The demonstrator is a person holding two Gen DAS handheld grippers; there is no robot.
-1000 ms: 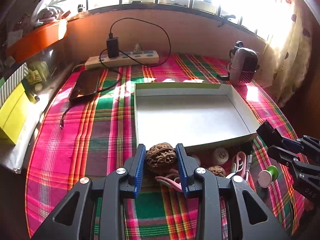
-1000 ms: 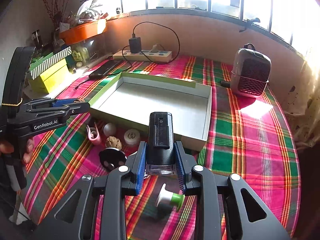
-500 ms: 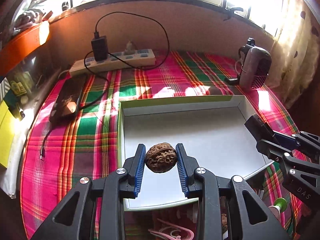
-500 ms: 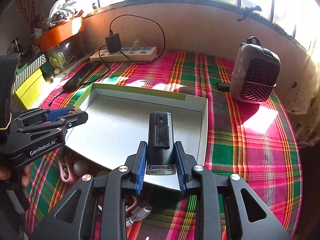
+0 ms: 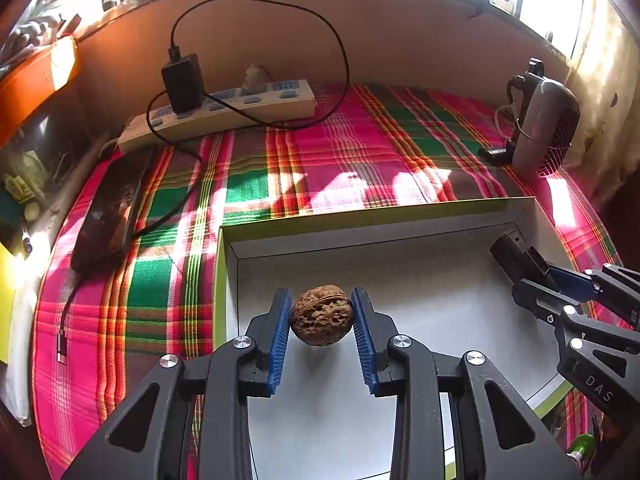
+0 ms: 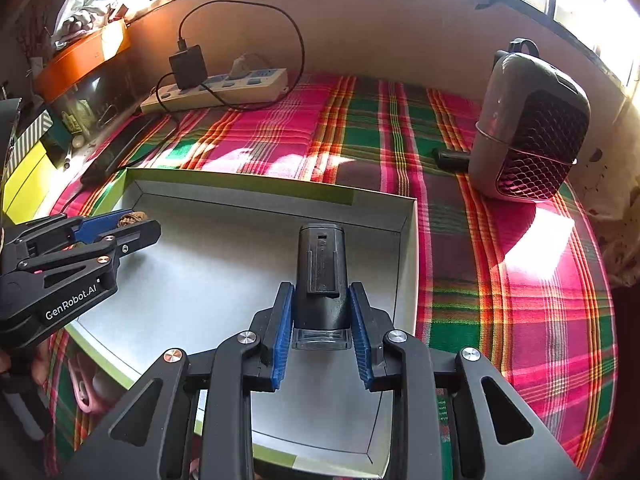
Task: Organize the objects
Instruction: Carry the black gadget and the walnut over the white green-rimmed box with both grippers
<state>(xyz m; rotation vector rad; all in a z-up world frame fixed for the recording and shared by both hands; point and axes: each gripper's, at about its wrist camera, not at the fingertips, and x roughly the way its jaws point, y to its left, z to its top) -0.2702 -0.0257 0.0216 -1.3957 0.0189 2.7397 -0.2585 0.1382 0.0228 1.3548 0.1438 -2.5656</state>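
Both grippers have come forward from the cluttered near edge to hang over the white tray (image 5: 404, 236); left gripper (image 5: 322, 316) pinches a walnut (image 5: 322, 314), right gripper (image 6: 322, 320) clamps a black battery-like block (image 6: 321, 276) above the tray floor

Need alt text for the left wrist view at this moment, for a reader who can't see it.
The left gripper holds a brown walnut between its blue pads above an empty white box on a pink and green plaid cloth. At right, the right gripper holds a black device over the same box.
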